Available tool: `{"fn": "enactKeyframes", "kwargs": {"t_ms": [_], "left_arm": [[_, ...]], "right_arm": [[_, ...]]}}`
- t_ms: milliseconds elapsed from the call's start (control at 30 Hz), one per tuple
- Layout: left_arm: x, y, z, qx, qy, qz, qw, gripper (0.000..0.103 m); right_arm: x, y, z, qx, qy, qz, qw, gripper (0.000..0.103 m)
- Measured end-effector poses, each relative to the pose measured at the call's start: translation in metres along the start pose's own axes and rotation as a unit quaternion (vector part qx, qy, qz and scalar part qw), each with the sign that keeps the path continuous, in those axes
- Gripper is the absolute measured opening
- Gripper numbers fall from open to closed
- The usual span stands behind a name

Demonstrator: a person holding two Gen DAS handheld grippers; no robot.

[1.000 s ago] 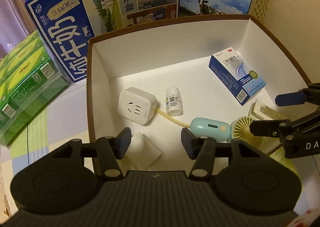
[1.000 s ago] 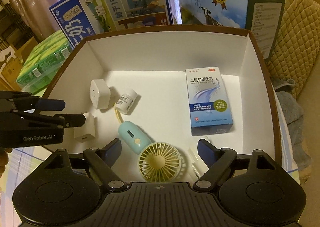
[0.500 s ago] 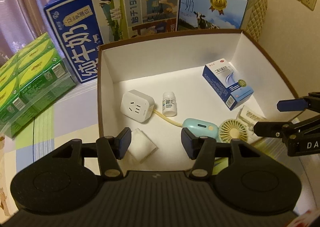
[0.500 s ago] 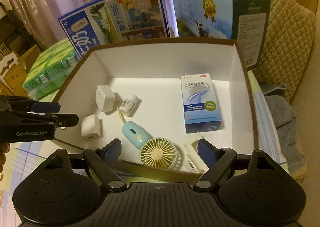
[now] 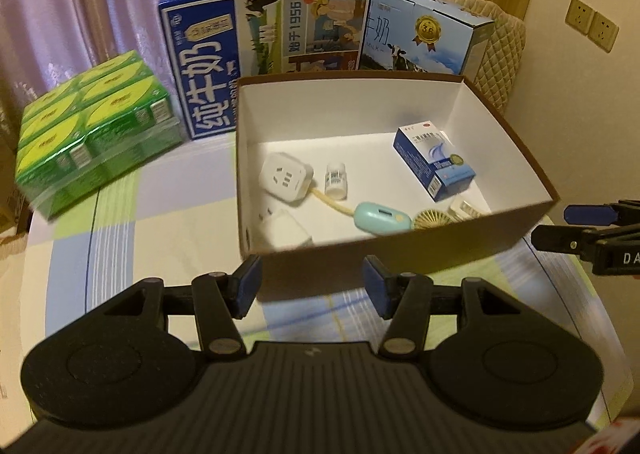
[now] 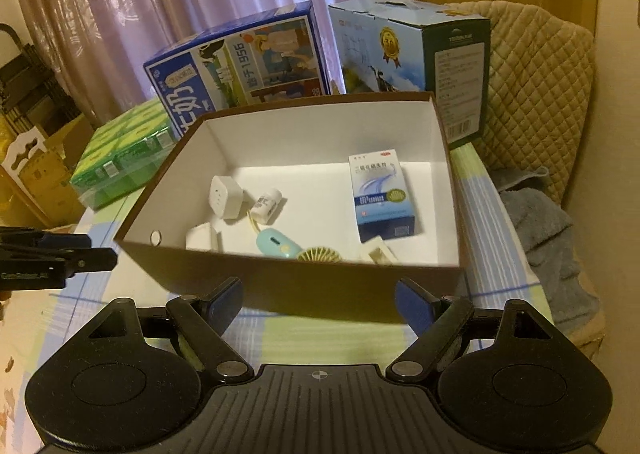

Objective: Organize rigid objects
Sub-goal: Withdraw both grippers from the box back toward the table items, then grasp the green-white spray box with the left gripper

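Both claws hung just outside the near wall of the brown cardboard box with the white inside [image 5: 400,250], which sat on a pale checked tablecloth [image 5: 120,222]. The left gripper [image 5: 314,286] had its blue-padded fingers spread wide apart and held nothing; the right gripper [image 6: 318,304] was likewise spread and bare. Inside the box lay a white square plug adapter [image 5: 285,178], with a small white pill bottle [image 5: 335,180] on its side just beside it, a flat white charger block [image 5: 286,228] by the near left corner, a mint-green handheld fan [image 5: 382,218] near the front wall with its cream round head partly hidden, and a blue and white medicine carton [image 6: 382,194] toward the right. Behind the box stood a large blue milk carton case [image 5: 264,50] and a light blue one [image 6: 412,54]; a shrink-wrapped pack of green drink cartons [image 5: 92,130] sat to the left.
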State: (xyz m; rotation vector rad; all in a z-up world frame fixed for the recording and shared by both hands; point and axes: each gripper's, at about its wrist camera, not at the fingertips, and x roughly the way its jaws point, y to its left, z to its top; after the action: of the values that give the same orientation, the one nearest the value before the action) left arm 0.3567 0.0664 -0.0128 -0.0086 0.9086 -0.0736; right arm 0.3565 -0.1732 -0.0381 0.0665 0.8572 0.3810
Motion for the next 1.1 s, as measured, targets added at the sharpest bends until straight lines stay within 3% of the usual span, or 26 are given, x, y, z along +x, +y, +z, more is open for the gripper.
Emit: {"fn": "enactKeyframes", "kwargs": {"t_ms": [567, 1100], "left_arm": [[-0.053, -0.006, -0.081, -0.046, 0.008, -0.011, 0.9989, 0.051], [-0.047, -0.023, -0.13, -0.067, 0.053, -0.031, 0.9959, 0.051]], "right_arm": [[-0.041, 0.017, -0.066, -0.015, 0.018, 0.032, 0.999, 0.081], [-0.037, 0.02, -0.11, -0.019, 0.064, 0.03, 0.997, 0.081]]}}
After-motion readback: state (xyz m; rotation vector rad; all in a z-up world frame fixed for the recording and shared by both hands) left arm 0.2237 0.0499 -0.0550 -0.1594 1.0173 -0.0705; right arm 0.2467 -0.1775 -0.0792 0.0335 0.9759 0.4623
